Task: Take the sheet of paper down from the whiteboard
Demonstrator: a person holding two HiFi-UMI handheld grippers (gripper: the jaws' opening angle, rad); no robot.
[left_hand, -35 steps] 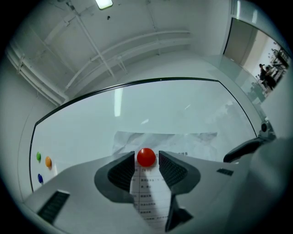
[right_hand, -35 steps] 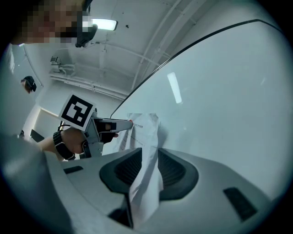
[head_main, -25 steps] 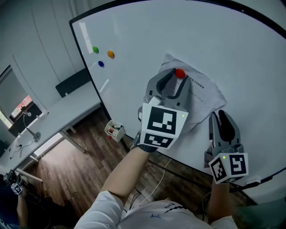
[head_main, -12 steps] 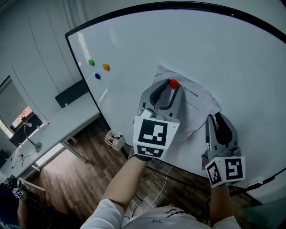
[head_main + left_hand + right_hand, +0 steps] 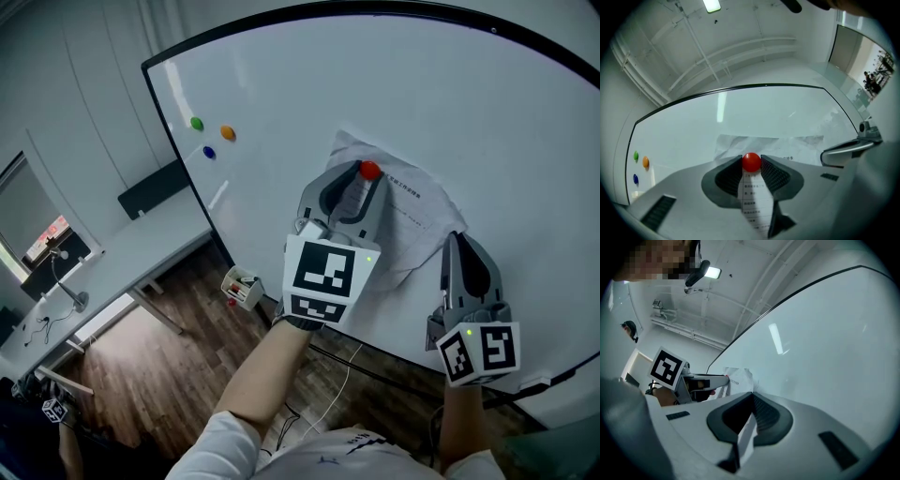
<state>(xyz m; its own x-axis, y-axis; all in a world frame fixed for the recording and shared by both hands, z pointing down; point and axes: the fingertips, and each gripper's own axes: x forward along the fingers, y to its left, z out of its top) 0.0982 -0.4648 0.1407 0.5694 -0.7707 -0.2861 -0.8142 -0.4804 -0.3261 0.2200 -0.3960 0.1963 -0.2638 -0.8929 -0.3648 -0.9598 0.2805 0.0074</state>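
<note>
Centre-right of frame: paper (image 5: 412, 211) flat on board (image 5: 487, 84), pinned by red magnet (image 5: 370, 170) nr its top edge. L gripper (image 5: 751, 161) pads pinch magnet. R gripper (image 5: 751, 394) jaws closed on paper's lower right edge. Est: paper light, limp, creased, tears easily. Hold by edge, lift magnet first, no yanking.

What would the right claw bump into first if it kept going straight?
Probably the big white whiteboard, just past the crumpled white paper sheet that the right claw pinches; depth is hard to judge.
</note>
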